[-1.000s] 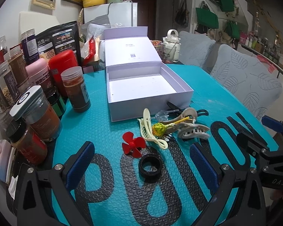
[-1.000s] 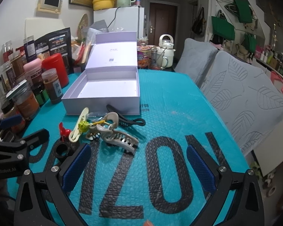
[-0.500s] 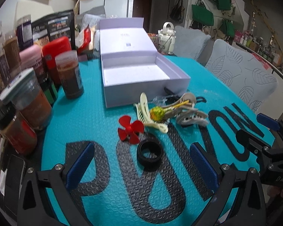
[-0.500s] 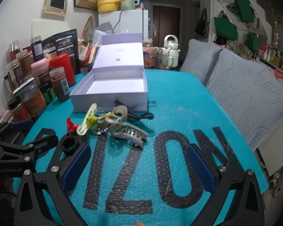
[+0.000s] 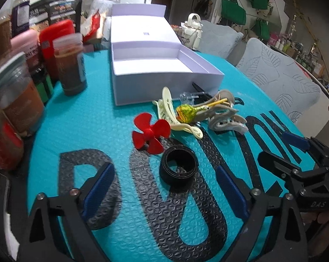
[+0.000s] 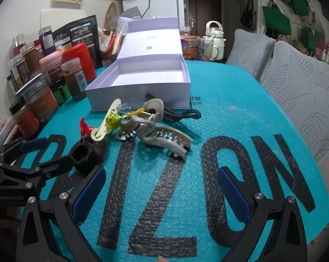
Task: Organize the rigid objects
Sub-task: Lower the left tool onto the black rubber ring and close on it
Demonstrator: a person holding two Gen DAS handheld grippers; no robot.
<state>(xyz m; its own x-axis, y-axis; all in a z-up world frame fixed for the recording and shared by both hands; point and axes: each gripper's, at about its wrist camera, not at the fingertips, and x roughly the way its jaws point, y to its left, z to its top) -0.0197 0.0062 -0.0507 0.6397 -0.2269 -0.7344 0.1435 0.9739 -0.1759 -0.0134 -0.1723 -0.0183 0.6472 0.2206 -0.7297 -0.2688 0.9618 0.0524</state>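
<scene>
Your left gripper (image 5: 164,187): jaws wide, empty.
Black ring (image 5: 178,168): on the mat, dead ahead between your blue pads, lying flat.
Nearer hand: left.
Destination: open box (image 5: 164,85) beyond the clips.

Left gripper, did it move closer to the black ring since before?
Yes. The left gripper has moved forward and down toward the black ring, which looks bigger and nearer between its fingers; the lavender box looms closer too.

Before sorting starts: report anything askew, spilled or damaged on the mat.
Nothing looks spilled or broken. The oddity is the tangle before the open box: cream clip, grey clip and foil-wrapped lollipop lie heaped together. The red propeller and black ring lie apart.
</scene>
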